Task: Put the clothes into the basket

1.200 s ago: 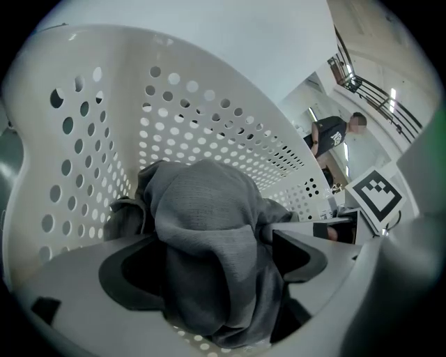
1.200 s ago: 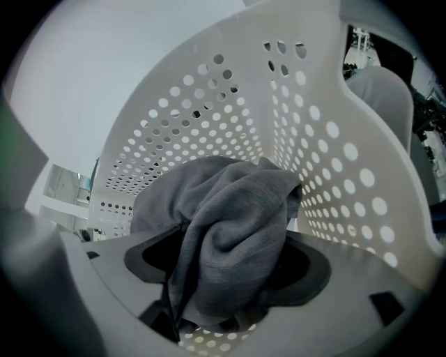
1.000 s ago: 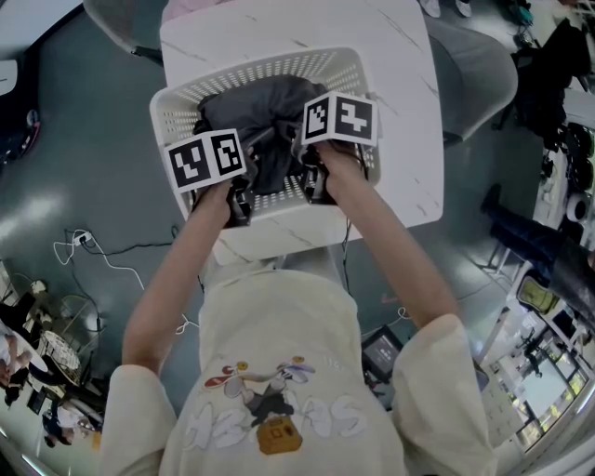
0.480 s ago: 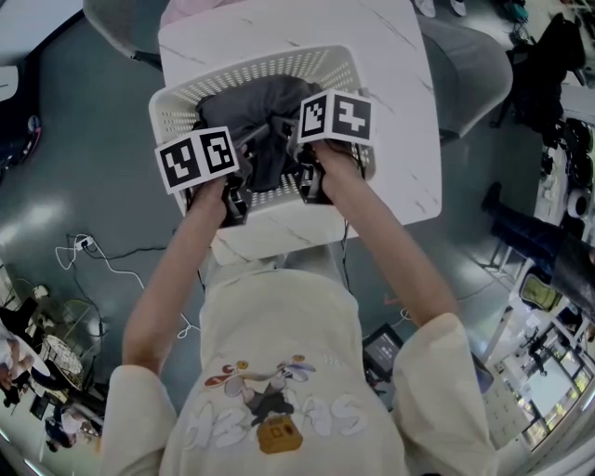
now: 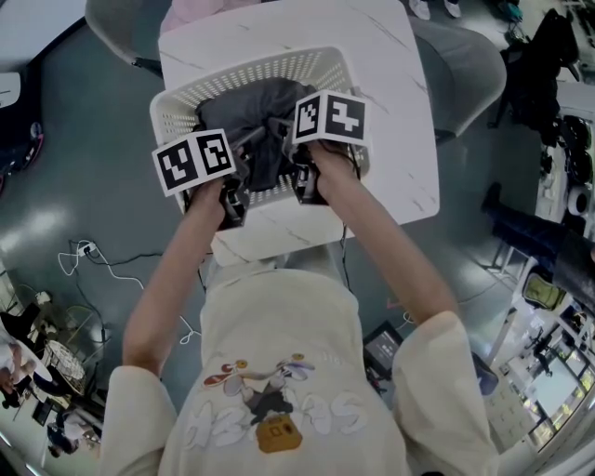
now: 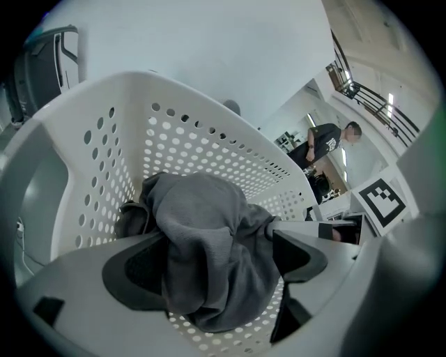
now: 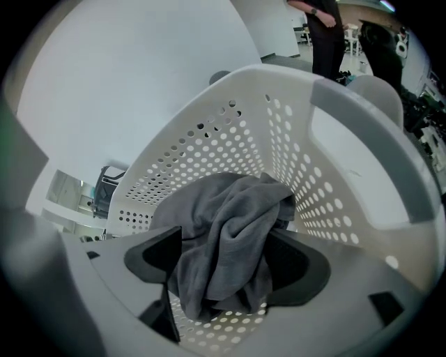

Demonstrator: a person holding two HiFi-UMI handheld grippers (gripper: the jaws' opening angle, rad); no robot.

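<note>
A white perforated basket (image 5: 251, 63) stands on a white marble table (image 5: 390, 93). Inside it lies a dark grey garment (image 5: 251, 107). Both grippers reach over the basket's near wall. My left gripper (image 5: 249, 147) is shut on a bunch of the garment (image 6: 202, 209), which fills the gap between its pads and hangs below them over the basket floor. My right gripper (image 5: 284, 130) is shut on another fold of the same garment (image 7: 223, 209). In the gripper views the basket walls (image 6: 195, 90) (image 7: 362, 118) rise all around the jaws.
Grey chairs stand at the table's far right (image 5: 474, 65) and far left (image 5: 121, 23). White cables (image 5: 84, 251) lie on the grey floor to the left. A person (image 6: 327, 143) stands far off in the left gripper view.
Both grippers have shifted slightly up and away from me with the garment still held; the left marker cube moved a little to the left.
</note>
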